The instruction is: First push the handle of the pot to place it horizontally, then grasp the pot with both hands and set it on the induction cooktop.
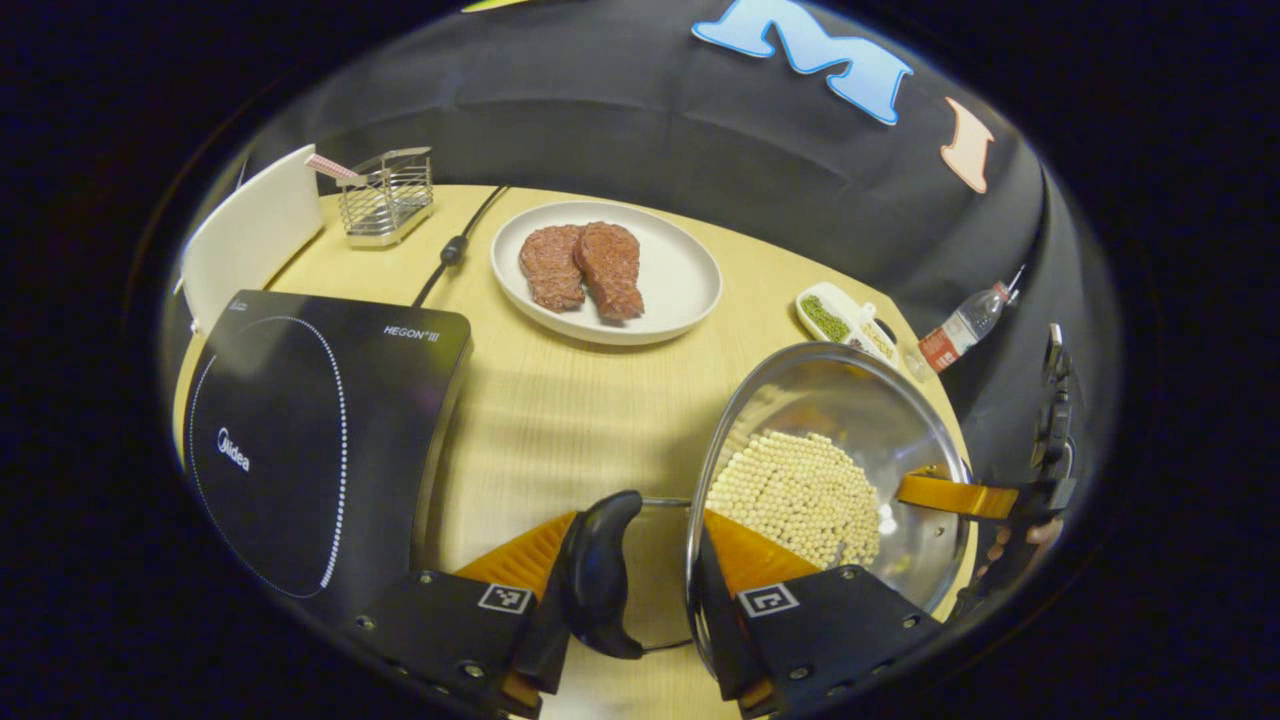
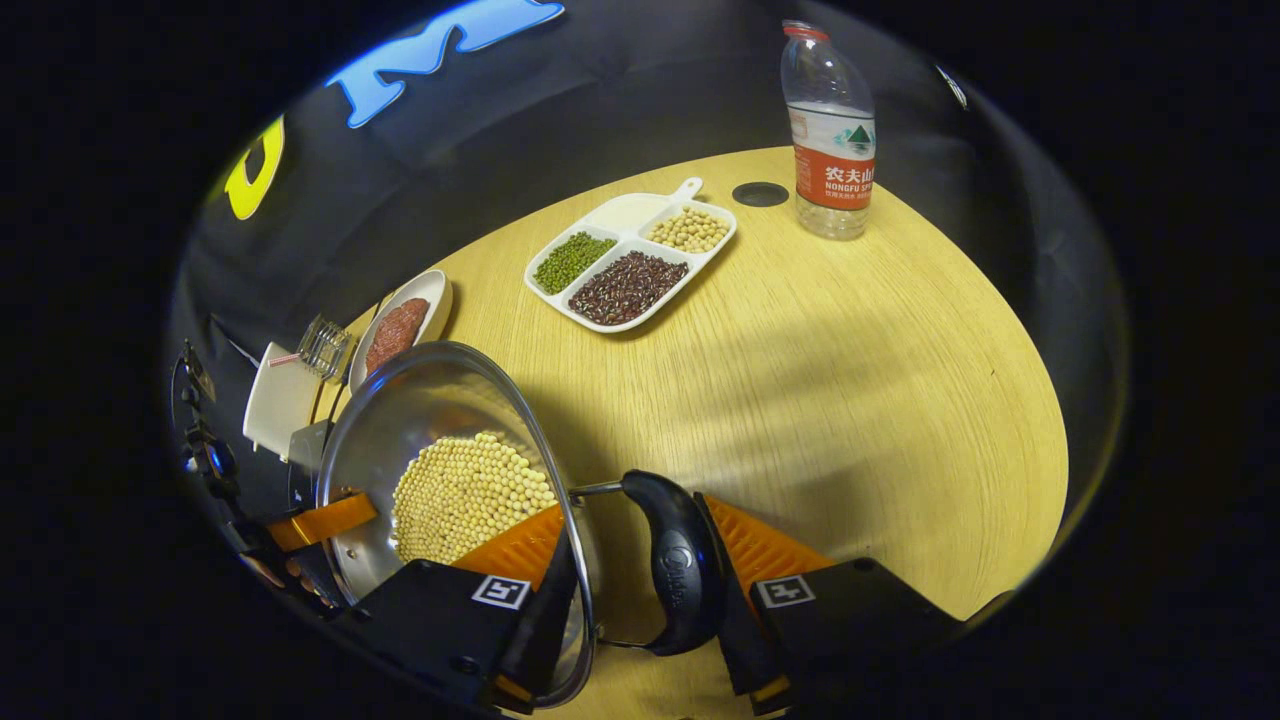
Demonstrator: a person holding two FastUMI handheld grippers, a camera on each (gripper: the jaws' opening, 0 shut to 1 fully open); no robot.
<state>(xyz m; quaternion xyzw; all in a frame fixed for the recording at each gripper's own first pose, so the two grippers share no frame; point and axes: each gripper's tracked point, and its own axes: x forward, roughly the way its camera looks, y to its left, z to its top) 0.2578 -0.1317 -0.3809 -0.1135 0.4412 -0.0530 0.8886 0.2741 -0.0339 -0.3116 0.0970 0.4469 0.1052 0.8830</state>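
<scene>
Left gripper view shows the left gripper (image 1: pixel 640 590) closed around one side of the steel pot (image 1: pixel 900 540): one finger lies outside the black side handle (image 1: pixel 600 575) and the other inside the pot wall, so handle and rim are clamped between them. Pale soybeans (image 1: pixel 800 495) cover the pot's bottom just ahead of that inner finger. Off to the gripper's left, on the wooden table (image 1: pixel 560 400), lies the black induction cooktop (image 1: pixel 310 430), apart from the pot. Farther ahead sit a white plate (image 1: pixel 690 285) with two slabs of raw meat (image 1: pixel 582 268), a wire basket (image 1: pixel 388 195) and a white board (image 1: pixel 250 235). Across the pot, the right gripper (image 1: pixel 975 497) reaches over the far rim. Right gripper view shows its own fingers closed likewise on the opposite black handle (image 2: pixel 680 565) and rim, one finger inside the pot. Ahead of it stand a divided tray of beans (image 2: pixel 630 250) and a water bottle (image 2: pixel 828 130).
</scene>
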